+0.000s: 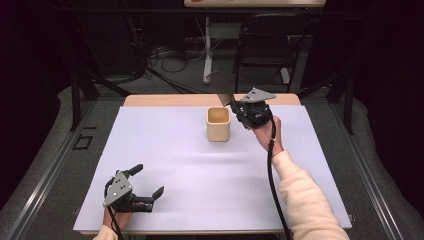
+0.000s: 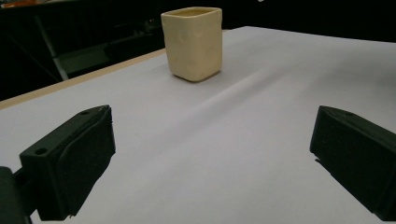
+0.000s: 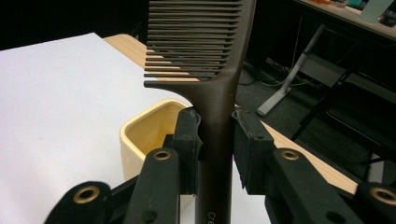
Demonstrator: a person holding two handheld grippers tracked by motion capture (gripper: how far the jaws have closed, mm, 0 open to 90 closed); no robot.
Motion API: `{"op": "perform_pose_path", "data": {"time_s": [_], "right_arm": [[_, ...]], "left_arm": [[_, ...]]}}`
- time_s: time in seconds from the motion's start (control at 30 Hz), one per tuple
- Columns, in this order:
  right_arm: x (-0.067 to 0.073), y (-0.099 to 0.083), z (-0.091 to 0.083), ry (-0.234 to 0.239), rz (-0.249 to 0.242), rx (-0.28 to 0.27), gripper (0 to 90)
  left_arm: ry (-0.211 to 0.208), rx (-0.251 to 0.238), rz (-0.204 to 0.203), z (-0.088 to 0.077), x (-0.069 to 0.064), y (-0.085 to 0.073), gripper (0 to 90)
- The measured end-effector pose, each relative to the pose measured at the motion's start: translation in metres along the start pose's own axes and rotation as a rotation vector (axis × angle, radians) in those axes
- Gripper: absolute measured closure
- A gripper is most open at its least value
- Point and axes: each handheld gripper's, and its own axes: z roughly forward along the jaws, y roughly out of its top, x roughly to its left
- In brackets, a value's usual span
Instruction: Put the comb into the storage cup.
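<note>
Right gripper [image 1: 239, 106] clamped on the handle of a dark brown comb [image 3: 219, 84], pads pressing it from both sides, teeth end pointing up and away. Held just beside the far right rim of the cream cup [image 1: 218, 124], comb tip rising above and behind the cup's mouth. Seen along the right gripper's own jaws: cup opening just below and beyond the left pad, comb handle running down past the rim rather than inside it.

Left gripper [image 1: 145, 184] resting low on the white sheet [image 1: 190, 170], well apart from the cup on the near left side, jaws spread wide with nothing between them; cup [image 2: 192, 43] standing upright ahead, seen between the two pads.

Step in hand, by the look of it: carrying the comb to the cup, with the drop-in not yet made. Hard to tell whether handle or teeth go in first; handle end looks closer to the mouth.

Next move likely calling for: shifting the comb over the cup's opening, lowering the handle end inside, then releasing. Care needed near the rim, since a light cup may tip or slide if knocked. Free left gripper available to steady the cup wall.
</note>
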Motion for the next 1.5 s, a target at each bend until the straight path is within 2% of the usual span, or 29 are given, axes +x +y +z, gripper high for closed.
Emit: {"op": "perform_pose_path", "data": {"time_s": [0.3, 0.77, 1.5], "right_arm": [[0.0, 0.001, 0.003, -0.011, -0.013, -0.02, 72.5], [0.001, 0.002, 0.011, -0.035, -0.063, -0.057, 72.6], [0.005, 0.004, 0.023, -0.03, -0.077, -0.091, 72.5]], "left_arm": [[0.0, -0.002, 0.001, 0.0, 0.0, 0.0, 0.1], [-0.002, -0.001, 0.001, 0.0, 0.0, 0.0, 0.1], [-0.004, -0.001, 0.0, 0.0, 0.0, 0.0, 0.1]]}}
